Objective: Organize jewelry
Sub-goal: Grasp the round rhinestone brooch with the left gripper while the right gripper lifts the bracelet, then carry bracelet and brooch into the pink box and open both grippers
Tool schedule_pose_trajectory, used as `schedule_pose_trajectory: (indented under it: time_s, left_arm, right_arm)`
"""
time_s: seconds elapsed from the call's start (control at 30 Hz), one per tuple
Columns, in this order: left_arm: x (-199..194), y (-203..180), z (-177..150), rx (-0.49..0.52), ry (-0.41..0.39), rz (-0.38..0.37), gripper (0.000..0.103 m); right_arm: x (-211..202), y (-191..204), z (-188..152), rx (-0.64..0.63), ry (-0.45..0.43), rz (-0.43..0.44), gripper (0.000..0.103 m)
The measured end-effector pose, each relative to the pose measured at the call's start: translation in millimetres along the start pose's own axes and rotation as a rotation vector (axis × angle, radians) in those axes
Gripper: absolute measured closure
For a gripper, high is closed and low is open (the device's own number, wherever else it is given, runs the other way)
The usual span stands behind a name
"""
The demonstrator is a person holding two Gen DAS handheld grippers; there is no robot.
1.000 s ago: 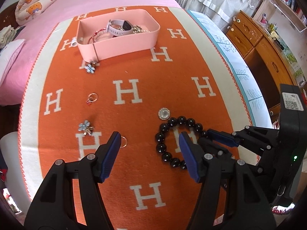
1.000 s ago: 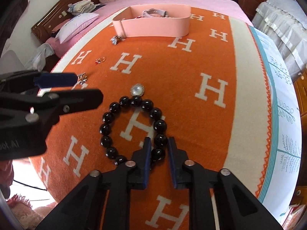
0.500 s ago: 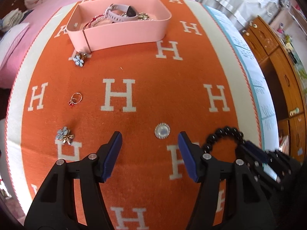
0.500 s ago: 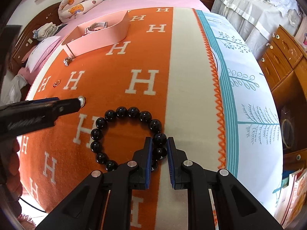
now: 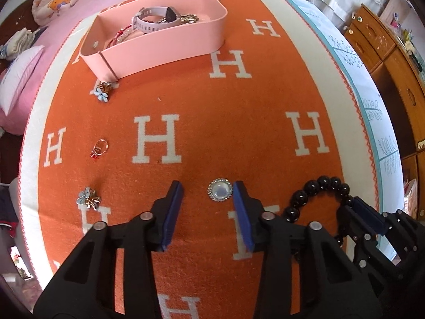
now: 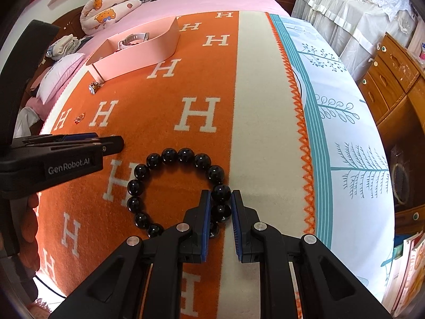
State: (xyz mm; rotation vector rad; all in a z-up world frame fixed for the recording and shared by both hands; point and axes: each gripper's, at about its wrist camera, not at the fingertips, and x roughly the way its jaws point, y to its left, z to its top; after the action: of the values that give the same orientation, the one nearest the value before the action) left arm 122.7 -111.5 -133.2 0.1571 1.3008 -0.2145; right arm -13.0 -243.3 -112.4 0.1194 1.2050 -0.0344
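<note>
Two tongs work: the right gripper point(image 6: 221, 206) clenches the bead bracelet point(image 6: 170, 155) at lower centre, beads hard and slippery; the left gripper point(image 5: 208, 196), jaws just closing, unclamped, straddles the small, light round brooch point(image 5: 220, 192); pinch its rim.

Bright daylight fills both pictures. Everything looks sharp, shadows are soft, and the edges bend round and go dark.

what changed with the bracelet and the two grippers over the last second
The right gripper, shut on the black bead bracelet, dragged it right, toward the blanket's cream border. The left gripper moved over the round brooch, and its jaws have just been closing around it, not yet pressing it. The pink box and the other small pieces stayed put.
</note>
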Motion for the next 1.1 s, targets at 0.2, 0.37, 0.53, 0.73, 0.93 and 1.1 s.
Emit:
schedule_pose_trajectory:
  time_s: [0.2, 0.37, 0.53, 0.73, 0.93, 1.1]
  left_arm:
    - [1, -13, 3, 0.031, 0.011, -0.011, 0.086]
    - [0, -9, -3, 0.029, 0.007, -0.028, 0.087]
    - [-13, 3, -8, 0.027, -0.005, -0.037, 0.087]
    - [-42, 20, -1, 0.023, -0.058, -0.037, 0.087]
    - [-75, 55, 24, -0.028, -0.126, -0.036, 0.087]
    - [-90, 86, 54, -0.05, -0.175, -0.02, 0.087]
  right_arm:
    - [1, -1, 2, 0.002, 0.003, 0.003, 0.089]
    - [1, 0, 2, 0.0, 0.004, 0.004, 0.089]
    - [-4, 3, 5, -0.009, 0.0, 0.018, 0.089]
    - [-34, 24, 32, -0.042, -0.073, 0.071, 0.089]
    - [-67, 57, 80, -0.09, -0.17, 0.154, 0.089]
    - [-83, 82, 132, -0.114, -0.237, 0.202, 0.089]
